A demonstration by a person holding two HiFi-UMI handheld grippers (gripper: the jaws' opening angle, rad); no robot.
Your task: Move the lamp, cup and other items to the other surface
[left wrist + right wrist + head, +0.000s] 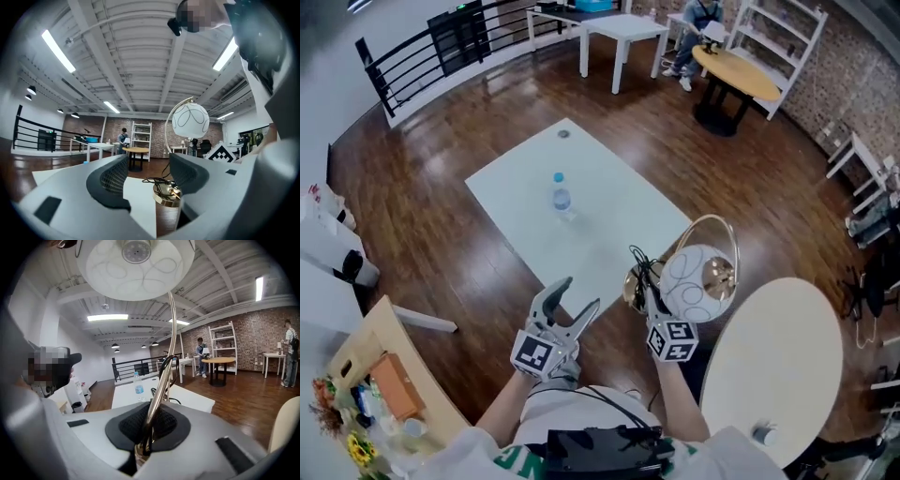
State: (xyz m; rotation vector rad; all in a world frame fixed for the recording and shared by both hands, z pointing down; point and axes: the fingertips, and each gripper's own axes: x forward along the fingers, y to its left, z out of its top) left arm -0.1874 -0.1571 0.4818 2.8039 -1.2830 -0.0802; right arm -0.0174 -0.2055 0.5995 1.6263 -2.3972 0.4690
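Note:
My right gripper is shut on the gold stem of a lamp with a white globe shade. It holds the lamp in the air between the white rectangular table and the round white table. In the right gripper view the thin stem runs up between the pads to the shade. The lamp's gold base, with its cord coiled on it, shows in the left gripper view. My left gripper is open and empty beside it, over the table's near edge. A water bottle stands mid-table.
A small dark round object lies at the rectangular table's far end. A wooden desk with flowers and clutter is at lower left. Farther off stand a white table, a round wooden table, a shelf and a black railing.

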